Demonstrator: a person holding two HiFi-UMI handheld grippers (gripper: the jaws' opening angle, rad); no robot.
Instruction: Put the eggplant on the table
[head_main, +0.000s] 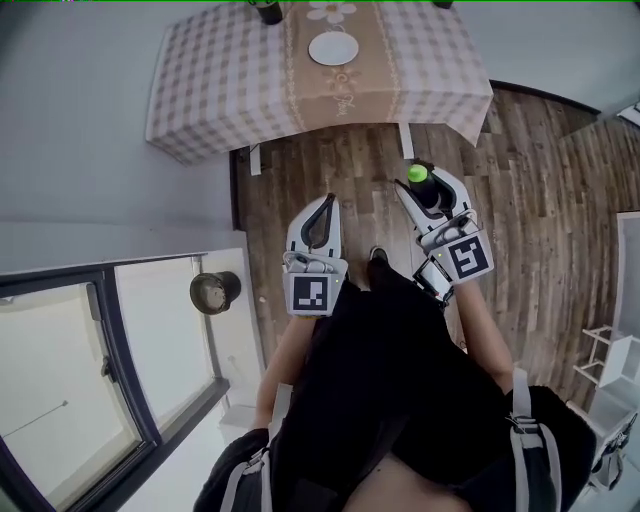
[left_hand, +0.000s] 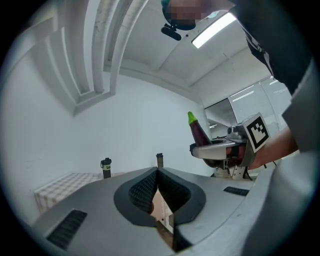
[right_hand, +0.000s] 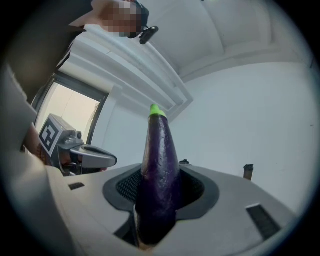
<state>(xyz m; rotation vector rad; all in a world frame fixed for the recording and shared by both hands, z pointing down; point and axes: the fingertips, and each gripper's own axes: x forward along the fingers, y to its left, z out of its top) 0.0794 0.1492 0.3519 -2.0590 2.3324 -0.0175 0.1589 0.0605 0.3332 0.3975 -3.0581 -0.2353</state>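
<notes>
You are standing on the wooden floor (head_main: 520, 200) and facing the tabletop (head_main: 220, 90), draped in checks, which is filling the twelve o'clock end of the head view, well apart from both of your hands.

The left tongs (head_main: 327, 200) are pointing toward twelve o'clock with their jaws pressed together and nothing between them. The left gripper view is showing the two dark pads meeting along one seam. The right tongs (head_main: 422, 180), near them at three o'clock, are standing wide and clamping the eggplant (head_main: 430, 195) around its thick lower body.

So the task's thing is sitting in your right hand, not on the tabletop yet. Its long axis is running upright, crosswise to the level tongs, with the green cap (right_hand: 156, 110) on top and the blunt end hanging below the jaws.

From the eggplant, the near edge of the tabletop is lying at about eleven o'clock. The white plate (head_main: 333, 47) is resting on the centre runner along that same line, and a dark bottle (head_main: 268, 10) is standing at the far edge beyond it.

Your right hand is doing the carrying, so the coming move is probably its alone. That likely means reaching toward eleven o'clock over bare cloth short of the plate, then lowering the blunt end or rolling the wrist to lay the eggplant flat.
</notes>
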